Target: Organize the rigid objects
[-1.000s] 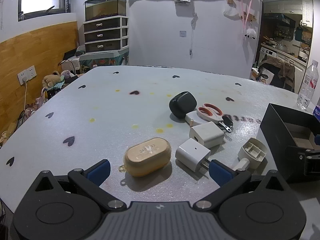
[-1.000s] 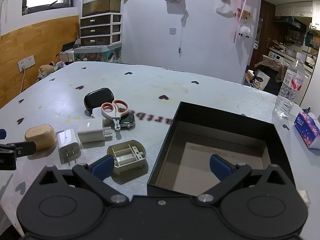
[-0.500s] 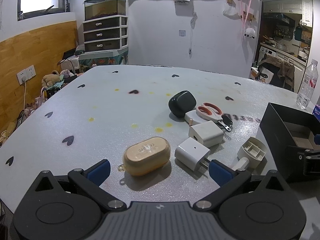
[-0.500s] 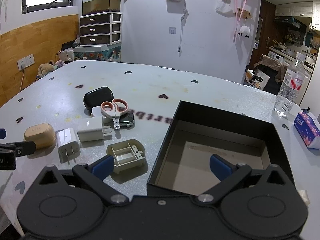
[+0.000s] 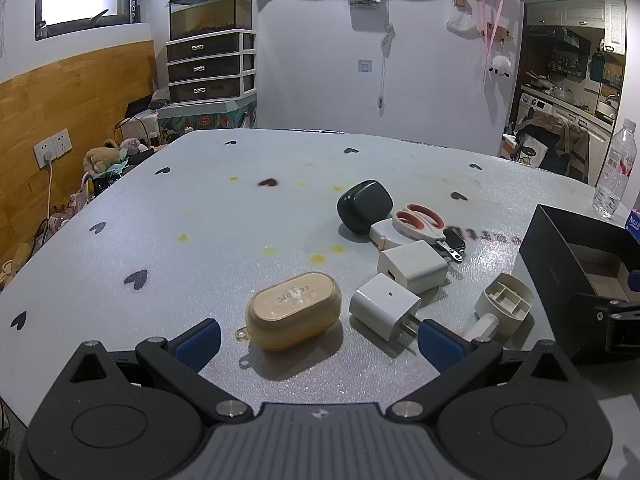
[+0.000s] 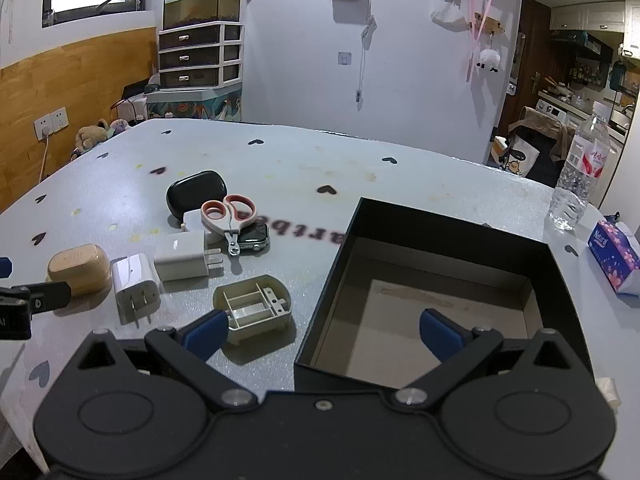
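Heart-dotted table (image 5: 168, 240): two chargers (image 5: 412, 265), one scissors (image 5: 418, 222), one box (image 6: 436, 280); both tools (image 5: 318, 340) (image 6: 324, 330) wide open, empty.

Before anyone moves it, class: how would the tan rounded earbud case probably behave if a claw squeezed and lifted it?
The tan earbud case looks like a hard shell, so it would likely stay stiff when squeezed. Its rounded, smooth sides suggest it might slip or squirt out of a pinch. It lies flat on the table, so it probably slides rather than rolls if pushed.
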